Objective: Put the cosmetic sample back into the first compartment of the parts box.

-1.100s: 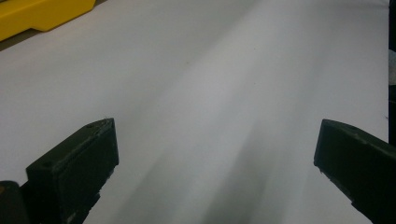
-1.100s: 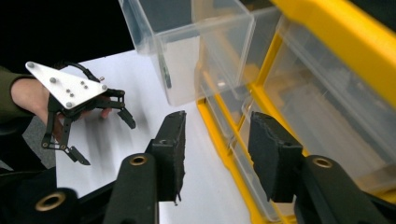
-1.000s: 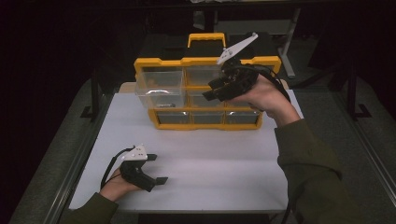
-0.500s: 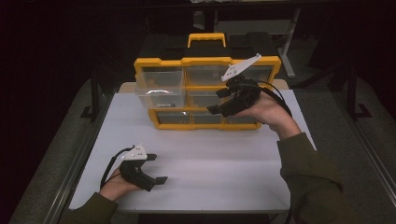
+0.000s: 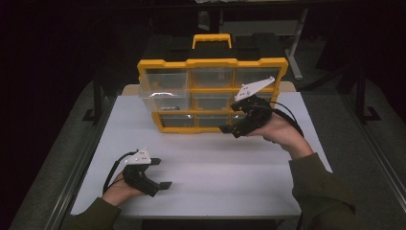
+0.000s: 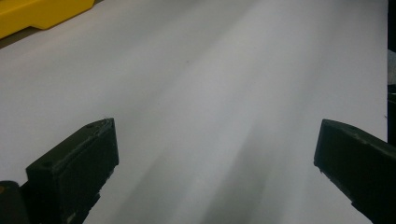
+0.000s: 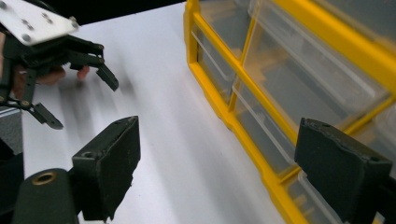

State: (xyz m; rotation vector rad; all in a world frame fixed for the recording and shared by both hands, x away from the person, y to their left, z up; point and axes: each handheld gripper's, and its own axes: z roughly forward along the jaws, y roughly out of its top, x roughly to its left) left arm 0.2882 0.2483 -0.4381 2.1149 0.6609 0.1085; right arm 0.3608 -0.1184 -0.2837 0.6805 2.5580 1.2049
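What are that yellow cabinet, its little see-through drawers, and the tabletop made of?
Yellow cabinet frame: probably moulded plastic, with an even colour and rounded edges. Drawers: clear plastic, since you can see through them and they catch glare. Table: smooth matte white surface, perhaps laminate; the core material can't be told.

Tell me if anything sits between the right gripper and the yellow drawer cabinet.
Nothing visible does. The right gripper hangs open just in front of the drawer cabinet, near its lower right drawers, with bare table below it. The left gripper rests far off at the table's near left, also open.
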